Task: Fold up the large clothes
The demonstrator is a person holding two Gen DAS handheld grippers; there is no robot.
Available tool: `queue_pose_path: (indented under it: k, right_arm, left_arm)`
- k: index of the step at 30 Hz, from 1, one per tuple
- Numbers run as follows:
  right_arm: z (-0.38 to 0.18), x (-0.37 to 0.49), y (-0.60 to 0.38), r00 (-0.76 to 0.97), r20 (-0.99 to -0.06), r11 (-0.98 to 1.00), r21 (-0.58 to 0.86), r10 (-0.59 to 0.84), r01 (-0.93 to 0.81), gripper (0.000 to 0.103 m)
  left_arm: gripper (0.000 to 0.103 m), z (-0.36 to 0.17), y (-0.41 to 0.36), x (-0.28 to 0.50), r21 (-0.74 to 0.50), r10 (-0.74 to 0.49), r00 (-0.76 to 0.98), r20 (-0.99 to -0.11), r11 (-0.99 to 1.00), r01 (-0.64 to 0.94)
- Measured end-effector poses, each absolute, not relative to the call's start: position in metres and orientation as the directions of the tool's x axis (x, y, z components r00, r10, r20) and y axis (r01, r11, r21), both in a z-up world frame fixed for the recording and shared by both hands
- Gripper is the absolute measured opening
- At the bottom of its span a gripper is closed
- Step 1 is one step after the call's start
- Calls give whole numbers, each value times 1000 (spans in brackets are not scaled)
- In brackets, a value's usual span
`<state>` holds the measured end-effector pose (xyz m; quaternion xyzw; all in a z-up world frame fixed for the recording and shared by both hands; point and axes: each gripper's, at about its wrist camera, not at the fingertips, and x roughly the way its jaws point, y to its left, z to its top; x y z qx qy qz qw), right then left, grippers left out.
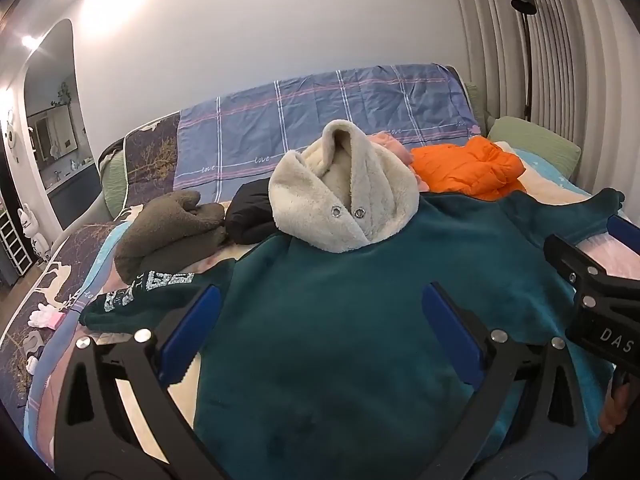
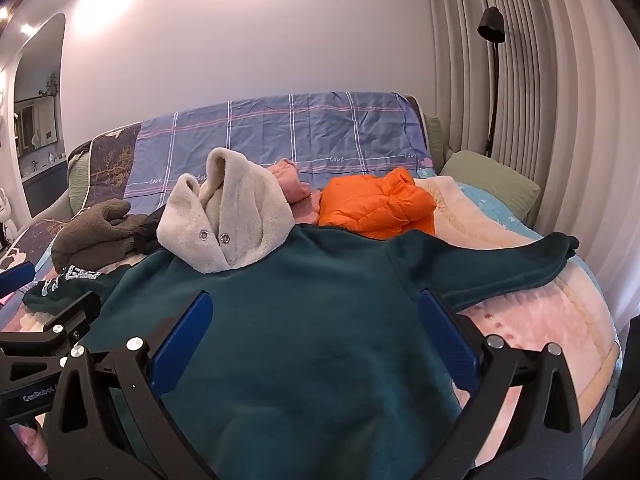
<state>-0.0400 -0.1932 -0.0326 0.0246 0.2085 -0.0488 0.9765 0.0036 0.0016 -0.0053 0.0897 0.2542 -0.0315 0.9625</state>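
**Folding barely begun: teal hoodie spread flat, both sleeves still out**

Left wrist view: teal hoodie [image 1: 360, 300] lies spread on the bed [image 1: 600, 256], body flat and filling the frame from centre down to 6 o'clock. Its cream fleece-lined hood [image 1: 344, 192] stands bunched at 12 o'clock of the body, snaps showing. One sleeve with white lettering [image 1: 140, 292] trails out toward 9 o'clock; the other sleeve runs toward 3 o'clock. The left claw [image 1: 320, 324] hovers over the chest with its blue fingers [image 1: 192, 332] spread wide and nothing between them. The right claw's black housing shows at 3 o'clock.

Right wrist view: the same hoodie spreads from centre to 6 o'clock, and the plain sleeve [image 2: 512, 268] stretches fully out toward 2 o'clock over the pink quilt. The right claw [image 2: 316, 328] is likewise wide open and empty, poised above the body near the right armpit. An orange puffer jacket [image 2: 380, 208], a pink garment [image 2: 292, 180], a brown fleece item [image 2: 92, 236] and something black wait loose or roughly heaped beyond the hood, from 10 to 1 o'clock.

Judged from this, the garment is laid out ready but no fold is made: sleeves, hood and body all remain to be folded in, and the other clothes look mostly unfolded too.
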Motion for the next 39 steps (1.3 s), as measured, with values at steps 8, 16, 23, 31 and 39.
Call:
queue_pose_path:
  k: [8,16,23,31,39]
  right_arm:
    - [-33,-40,-194,906,-414,993,36,-83,108,102]
    - [-33,-40,-194,907,-413,993,38,-83,108,102]
    - [-34,-40,-194,906,-415,993,39,-83,109,102]
    - [-36,-40,-195,904,-420,993,44,-83,112,102]
    - [-39,-40,-194,902,-425,993,43,-80,108,102]
  left_arm:
    - [101,-6,1,2,154,-21,866,-499,982,112]
    - [101,-6,2,3,144,-28,865,-501,983,115]
    - [101,-9,4,3,143,-30,861,-508,983,118]
    - [101,-12,4,3,141,-32,857,-515,982,121]
    - [101,-13,3,2,141,-31,855,-518,982,122]
